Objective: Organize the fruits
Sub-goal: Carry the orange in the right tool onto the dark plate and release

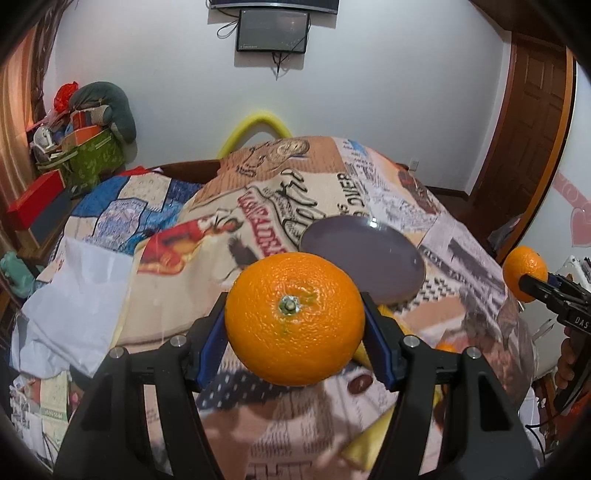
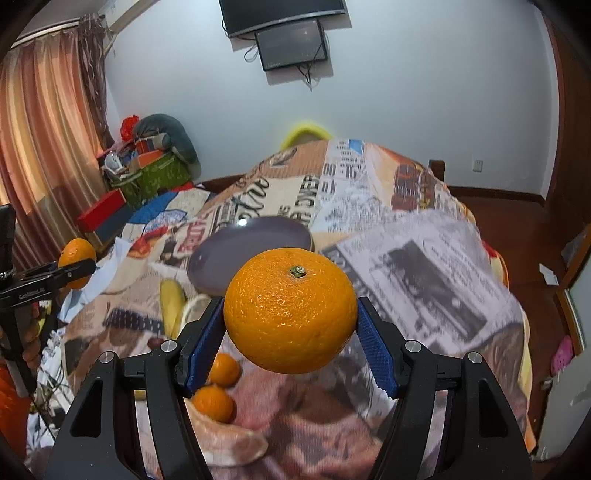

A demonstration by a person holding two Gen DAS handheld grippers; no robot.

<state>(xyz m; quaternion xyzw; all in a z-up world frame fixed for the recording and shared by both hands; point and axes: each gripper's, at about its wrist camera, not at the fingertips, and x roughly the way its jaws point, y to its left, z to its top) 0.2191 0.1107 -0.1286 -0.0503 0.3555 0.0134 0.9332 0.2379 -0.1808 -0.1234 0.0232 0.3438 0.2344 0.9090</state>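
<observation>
My left gripper (image 1: 295, 321) is shut on a large orange (image 1: 294, 317), stem end facing the camera, held above the bed. My right gripper (image 2: 290, 314) is shut on a second orange (image 2: 290, 312), blue pads pressing both its sides. Each held orange also shows in the other view: the right gripper's orange (image 1: 524, 272) at the right edge, the left gripper's orange (image 2: 77, 266) at the left edge. A grey plate (image 1: 364, 254) (image 2: 251, 251) lies on the patterned bedspread beyond both oranges. A banana (image 2: 171, 304) and two small oranges (image 2: 218, 387) lie on the bedspread below.
The bed (image 1: 388, 184) is covered by a newspaper-print spread, with a white cloth (image 1: 74, 306) at its left. Boxes and a green bag (image 1: 92, 158) are piled at the far left by the curtain. A screen (image 1: 272, 31) hangs on the wall. A wooden door (image 1: 532, 122) stands at right.
</observation>
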